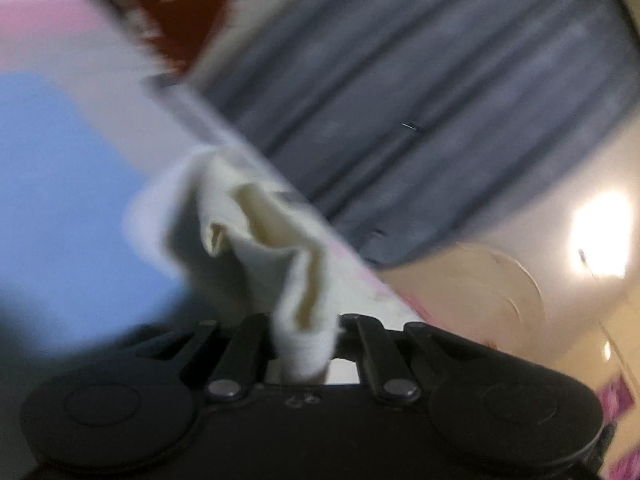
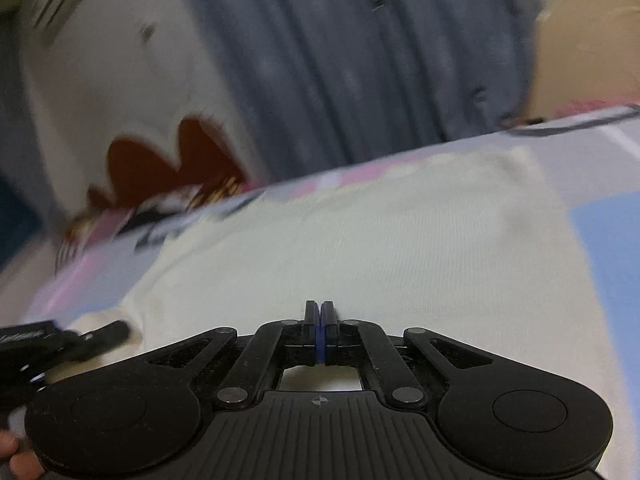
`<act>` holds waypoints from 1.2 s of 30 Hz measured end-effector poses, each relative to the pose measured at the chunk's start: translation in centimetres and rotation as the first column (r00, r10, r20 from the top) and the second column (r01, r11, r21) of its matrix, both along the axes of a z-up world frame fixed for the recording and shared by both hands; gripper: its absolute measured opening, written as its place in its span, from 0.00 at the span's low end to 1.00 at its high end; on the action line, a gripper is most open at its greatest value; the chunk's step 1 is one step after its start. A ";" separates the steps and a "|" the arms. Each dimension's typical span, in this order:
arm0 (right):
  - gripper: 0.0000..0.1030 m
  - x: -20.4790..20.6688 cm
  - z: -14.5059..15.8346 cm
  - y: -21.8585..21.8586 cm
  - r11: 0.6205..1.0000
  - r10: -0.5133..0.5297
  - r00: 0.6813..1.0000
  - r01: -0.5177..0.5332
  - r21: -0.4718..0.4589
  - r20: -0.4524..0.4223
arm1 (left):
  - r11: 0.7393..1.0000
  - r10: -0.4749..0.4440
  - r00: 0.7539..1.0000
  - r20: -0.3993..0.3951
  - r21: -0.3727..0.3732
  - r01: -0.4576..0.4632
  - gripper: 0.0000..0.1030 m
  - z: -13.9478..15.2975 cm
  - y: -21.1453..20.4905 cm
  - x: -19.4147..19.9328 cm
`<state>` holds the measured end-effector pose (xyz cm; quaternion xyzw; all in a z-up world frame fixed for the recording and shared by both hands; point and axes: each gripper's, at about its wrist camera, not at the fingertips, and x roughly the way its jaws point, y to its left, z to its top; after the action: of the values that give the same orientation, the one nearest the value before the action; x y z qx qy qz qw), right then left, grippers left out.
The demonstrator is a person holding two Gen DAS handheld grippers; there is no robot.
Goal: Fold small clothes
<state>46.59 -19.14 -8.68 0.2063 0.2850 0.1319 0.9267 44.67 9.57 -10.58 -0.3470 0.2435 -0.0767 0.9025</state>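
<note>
Cloth first: our cream garment (image 2: 340, 248) lies spread on the patterned bedsheet (image 2: 600, 240). Our left gripper (image 1: 306, 334) pinches a bunched edge to lift it for folding; our right gripper (image 2: 319, 316), closed and empty, hovers over the fabric.

The cream garment (image 2: 360, 248) is soft knit cloth with a fine ribbed weave, matt. Beneath it lies a smooth printed bed sheet (image 2: 608, 240) in pastel patches. Behind the sheet, grey curtains (image 2: 340, 60) hang in matt folds. Both grippers are matt black plastic with dull metal rivets (image 2: 407, 393).
</note>
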 end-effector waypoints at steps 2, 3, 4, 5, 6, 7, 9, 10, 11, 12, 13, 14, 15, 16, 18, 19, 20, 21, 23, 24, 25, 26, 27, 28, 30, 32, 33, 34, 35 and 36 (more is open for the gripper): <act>0.00 -0.9 0.9 -2.5 0.996 -0.071 0.997 0.070 0.053 0.014 | 0.995 -0.080 0.996 0.032 0.064 0.078 0.06 1.9 -2.8 0.8; 0.00 -1.2 1.3 -3.8 0.992 -0.102 0.995 0.100 0.071 0.021 | 0.988 -0.123 0.992 0.040 0.094 0.119 0.06 2.7 -4.4 1.3; 0.00 -1.7 1.8 -5.4 0.987 -0.135 0.990 0.132 0.097 0.028 | 0.982 -0.158 0.987 0.041 0.113 0.153 0.06 3.2 -5.8 1.5; 0.00 -2.1 2.1 -6.6 0.982 -0.158 0.987 0.154 0.112 0.031 | 0.972 -0.202 0.979 0.037 0.134 0.195 0.06 3.5 -7.6 2.0; 0.00 -2.4 2.5 -8.0 0.977 -0.183 0.982 0.178 0.121 0.035 | 0.962 -0.237 0.971 0.035 0.151 0.229 0.06 3.6 -9.1 2.4; 0.00 -2.7 2.8 -9.2 0.972 -0.200 0.979 0.193 0.132 0.040 | 0.951 -0.272 0.962 0.030 0.160 0.264 0.06 3.5 -10.9 2.7; 0.00 -3.3 3.3 -11.3 0.967 -0.221 0.974 0.213 0.142 0.048 | 0.927 -0.336 0.942 0.007 0.180 0.329 0.06 2.8 -14.4 3.3; 0.00 -3.5 3.4 -12.0 0.965 -0.233 0.971 0.225 0.136 0.048 | 0.917 -0.355 0.935 -0.006 0.192 0.350 0.06 2.4 -15.7 3.4; 0.00 -3.7 3.4 -12.9 0.964 -0.237 0.970 0.229 0.137 0.045 | 0.900 -0.379 0.925 -0.037 0.218 0.378 0.07 1.7 -17.5 3.6; 0.00 -3.8 3.4 -13.6 0.964 -0.231 0.972 0.223 0.144 0.043 | 0.873 -0.402 0.911 -0.092 0.262 0.412 0.13 0.8 -19.4 3.8; 0.00 -3.8 3.2 -14.2 0.968 -0.212 0.977 0.206 0.144 0.030 | 0.857 -0.406 0.903 -0.139 0.286 0.429 0.26 0.3 -20.7 3.6; 0.00 -3.7 3.1 -14.6 0.970 -0.204 0.979 0.200 0.136 0.013 | 0.839 -0.426 0.890 -0.164 0.296 0.457 0.33 -0.1 -21.6 3.2; 0.02 -3.6 2.9 -15.0 0.970 -0.207 0.978 0.205 0.129 -0.001 | 0.819 -0.471 0.870 -0.142 0.297 0.492 0.49 -0.1 -22.0 2.2; 0.17 -3.8 2.8 -15.1 0.969 -0.210 0.978 0.208 0.130 -0.003 | 0.813 -0.495 0.862 -0.108 0.294 0.503 0.62 0.2 -21.7 1.2; 0.51 -4.3 2.9 -15.4 0.970 -0.205 0.979 0.199 0.142 0.022 | 0.839 -0.470 0.880 -0.062 0.278 0.468 0.66 1.1 -19.5 -0.1; 0.53 -4.3 3.0 -15.3 0.972 -0.192 0.981 0.185 0.144 0.039 | 0.856 -0.451 0.891 -0.049 0.258 0.447 0.66 1.3 -18.2 -0.5; 0.53 -4.2 3.1 -15.0 0.975 -0.168 0.985 0.160 0.152 0.043 | 0.882 -0.410 0.911 -0.036 0.238 0.406 0.66 1.5 -16.3 -0.3; 0.53 -3.9 3.1 -14.7 0.977 -0.146 0.988 0.137 0.161 0.042 | 0.906 -0.354 0.935 -0.027 0.236 0.350 0.66 1.6 -14.5 0.1; 0.46 -3.3 2.9 -13.6 0.984 -0.103 0.994 0.096 0.153 0.043 | 0.938 -0.246 0.968 -0.041 0.240 0.249 0.65 1.5 -11.3 1.4; 0.44 -2.8 2.8 -12.8 0.989 -0.078 0.996 0.072 0.133 0.035 | 0.951 -0.206 0.977 -0.053 0.223 0.212 0.66 1.1 -9.7 2.1; 0.44 -2.5 2.6 -12.0 0.992 -0.067 0.997 0.063 0.111 0.027 | 0.957 -0.189 0.980 -0.058 0.213 0.197 0.66 0.9 -8.9 2.4; 0.44 -2.1 2.3 -11.3 0.994 -0.059 0.998 0.057 0.089 0.017 | 0.959 -0.176 0.982 -0.076 0.210 0.188 0.65 0.5 -8.1 3.0; 0.44 -1.4 1.9 -11.0 0.995 -0.054 0.999 0.053 0.081 0.005 | 0.959 -0.172 0.981 -0.093 0.211 0.189 0.65 0.3 -7.7 3.4; 0.44 -0.9 1.5 -10.6 0.996 -0.055 0.998 0.056 0.068 -0.018 | 0.959 -0.176 0.979 -0.098 0.207 0.193 0.65 0.1 -7.4 3.6; 0.44 -0.5 0.8 -10.1 0.997 -0.050 0.998 0.052 0.048 -0.041 | 0.957 -0.189 0.976 -0.111 0.202 0.208 0.64 -0.1 -7.5 4.4; 0.44 0.0 0.4 -9.7 0.999 -0.042 0.997 0.044 0.032 -0.058 | 0.951 -0.202 0.973 -0.116 0.213 0.223 0.65 -0.3 -8.2 5.8; 0.44 0.2 0.2 -9.7 0.999 -0.034 0.998 0.036 0.033 -0.061 | 0.949 -0.203 0.971 -0.127 0.220 0.228 0.64 -0.3 -8.5 6.0; 0.44 0.2 0.1 -9.7 0.999 -0.030 0.998 0.032 0.029 -0.062 | 0.946 -0.208 0.969 -0.137 0.224 0.234 0.64 -0.3 -8.7 5.8; 0.44 0.5 0.0 -9.6 0.999 -0.026 0.998 0.028 0.024 -0.066 | 0.944 -0.211 0.967 -0.145 0.227 0.240 0.64 -0.7 -8.9 6.0; 0.44 0.8 0.0 -9.5 0.999 -0.022 0.997 0.024 0.024 -0.068 | 0.943 -0.211 0.966 -0.152 0.230 0.243 0.65 -0.8 -8.8 6.0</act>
<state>47.37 -28.67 -8.70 0.2252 0.3123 0.1177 0.9154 50.69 0.76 -11.41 -0.2059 0.3456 -0.1275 0.9066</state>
